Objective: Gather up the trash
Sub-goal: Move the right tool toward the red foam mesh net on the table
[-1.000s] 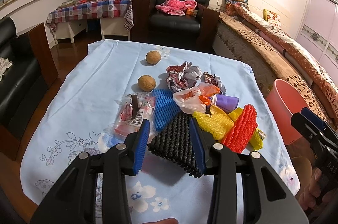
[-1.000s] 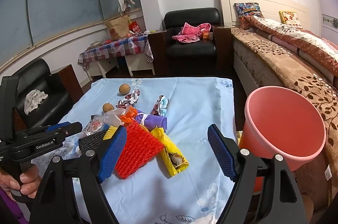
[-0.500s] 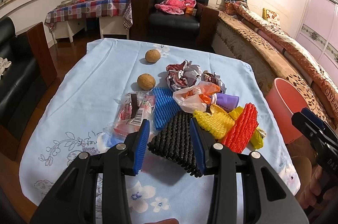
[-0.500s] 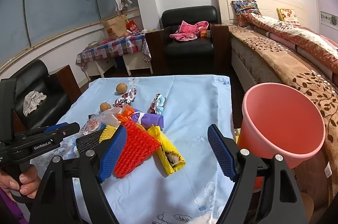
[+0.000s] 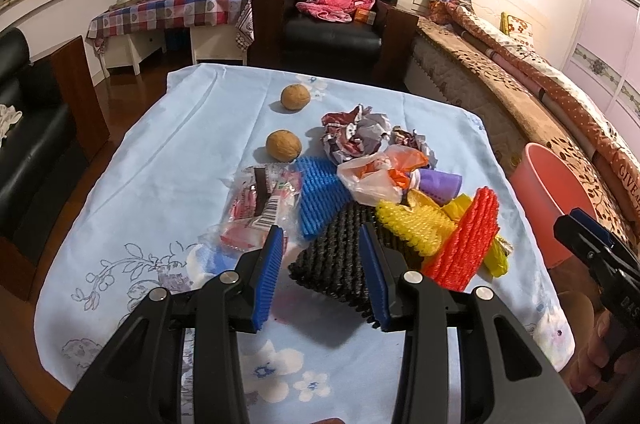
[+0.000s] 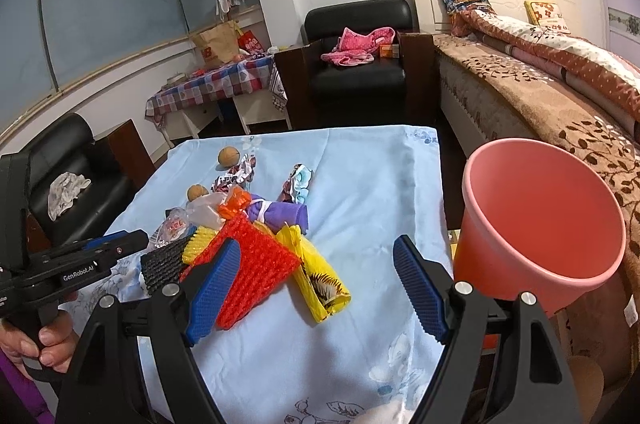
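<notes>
Okay, we see the left gripper (image 5: 320, 260) angled down over the trash pile, its fingers (image 5: 268, 280) partly apart around the near corner of a black foam net (image 5: 332, 264). The right pad sits against the net's edge; we can't tell whether the left pad touches, so a grip isn't clear. The net lies flat on the tabletop (image 5: 160, 164), long axis running away from the camera toward the pile.

Beside it: a blue foam net (image 5: 318, 196) pointing up-left, a yellow foam net (image 5: 412, 228), and a red foam net (image 6: 248, 272) with its long axis diagonal, narrow end toward the pile. A yellow wrapper (image 6: 320, 284) lies just right of the red net, lengthwise toward the right gripper (image 6: 316, 288), whose fingers are wide apart and hold nothing. A pink bin (image 6: 540, 224) stands off the tabletop's right edge, mouth tilted toward us. Two walnuts (image 5: 284, 144) sit behind the pile.
</notes>
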### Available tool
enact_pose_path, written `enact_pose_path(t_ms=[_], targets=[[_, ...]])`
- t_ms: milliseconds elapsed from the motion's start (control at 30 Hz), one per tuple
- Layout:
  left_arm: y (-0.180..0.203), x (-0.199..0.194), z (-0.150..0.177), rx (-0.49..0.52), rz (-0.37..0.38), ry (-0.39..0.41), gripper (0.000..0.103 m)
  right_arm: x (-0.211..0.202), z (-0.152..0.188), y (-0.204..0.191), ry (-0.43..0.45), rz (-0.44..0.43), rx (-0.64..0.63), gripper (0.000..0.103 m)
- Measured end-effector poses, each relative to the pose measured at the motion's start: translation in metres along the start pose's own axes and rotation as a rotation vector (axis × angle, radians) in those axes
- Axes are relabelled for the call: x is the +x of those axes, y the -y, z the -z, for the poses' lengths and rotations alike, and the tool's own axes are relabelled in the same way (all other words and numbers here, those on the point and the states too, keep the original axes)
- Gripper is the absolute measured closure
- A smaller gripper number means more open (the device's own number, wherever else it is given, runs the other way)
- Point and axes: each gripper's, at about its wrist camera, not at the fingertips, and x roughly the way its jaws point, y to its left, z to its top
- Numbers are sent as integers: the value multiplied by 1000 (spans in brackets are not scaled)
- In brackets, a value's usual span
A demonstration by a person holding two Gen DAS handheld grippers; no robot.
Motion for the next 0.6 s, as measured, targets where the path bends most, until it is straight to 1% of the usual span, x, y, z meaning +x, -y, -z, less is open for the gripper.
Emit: enact_pose_path(t_ms=[400,600], targets=[[-11,7,1,-21,-15,-17,63,6,3,0,-22,-5,8,25],[-17,15,1,-36,-19,-37,63,10,4,-3,-42,-23,7,25]])
